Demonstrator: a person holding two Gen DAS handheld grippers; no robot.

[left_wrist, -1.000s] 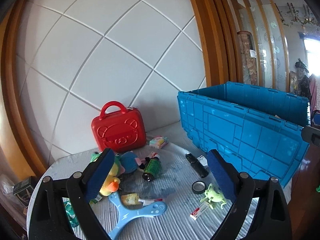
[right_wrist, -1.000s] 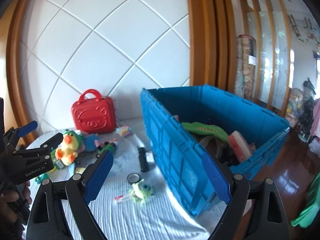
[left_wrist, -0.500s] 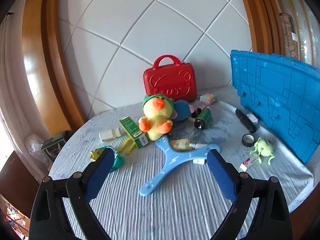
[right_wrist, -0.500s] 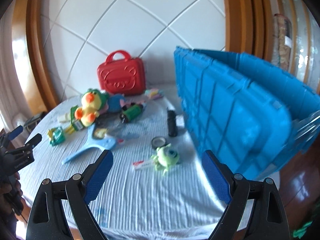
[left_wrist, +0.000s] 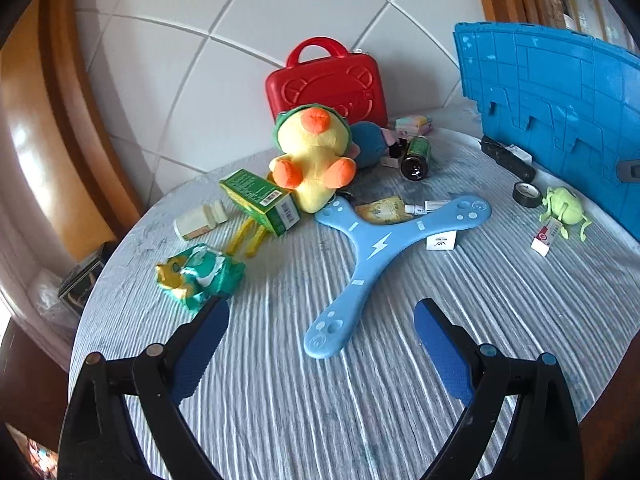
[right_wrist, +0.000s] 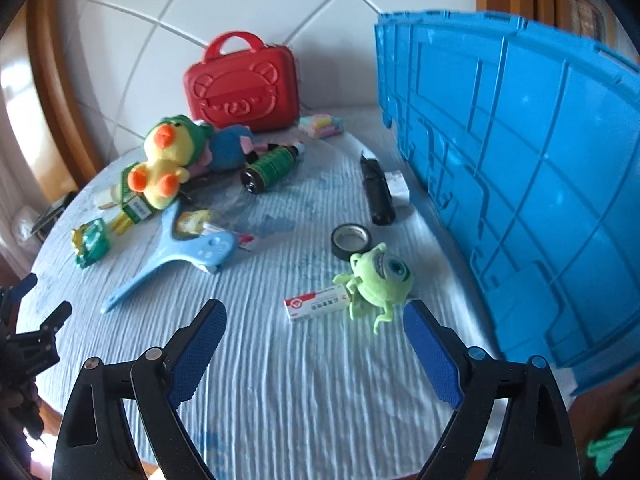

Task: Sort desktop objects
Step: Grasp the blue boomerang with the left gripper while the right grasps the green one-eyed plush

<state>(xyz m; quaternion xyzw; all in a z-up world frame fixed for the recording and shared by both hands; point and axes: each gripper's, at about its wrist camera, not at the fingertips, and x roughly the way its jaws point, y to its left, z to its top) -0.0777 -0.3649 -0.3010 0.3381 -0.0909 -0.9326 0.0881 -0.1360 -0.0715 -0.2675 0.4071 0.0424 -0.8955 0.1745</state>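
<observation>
My left gripper point(left_wrist: 320, 316) is open and empty, just short of a blue three-armed boomerang point(left_wrist: 376, 240) on the round table point(left_wrist: 320, 400). A green wipes pack point(left_wrist: 200, 274) lies by its left finger. My right gripper point(right_wrist: 314, 318) is open and empty above the table, close to a green one-eyed monster toy point(right_wrist: 380, 276) and a small red-and-white box point(right_wrist: 316, 303). A yellow duck plush point(left_wrist: 312, 156), a green carton point(left_wrist: 260, 200), a dark bottle point(left_wrist: 416, 156) and a tape roll point(right_wrist: 351, 240) lie further back.
A big blue crate point(right_wrist: 520, 160) stands along the table's right side. A red bear suitcase point(left_wrist: 326, 84) stands against the white tiled wall at the back. A black cylinder point(right_wrist: 378, 192) lies beside the crate. The left gripper also shows at the right wrist view's left edge point(right_wrist: 28, 328).
Both grippers have come down and forward toward the tabletop, tilting downward. The objects now look nearer and larger. The crate's inside is no longer seen. Both jaws stayed open.
</observation>
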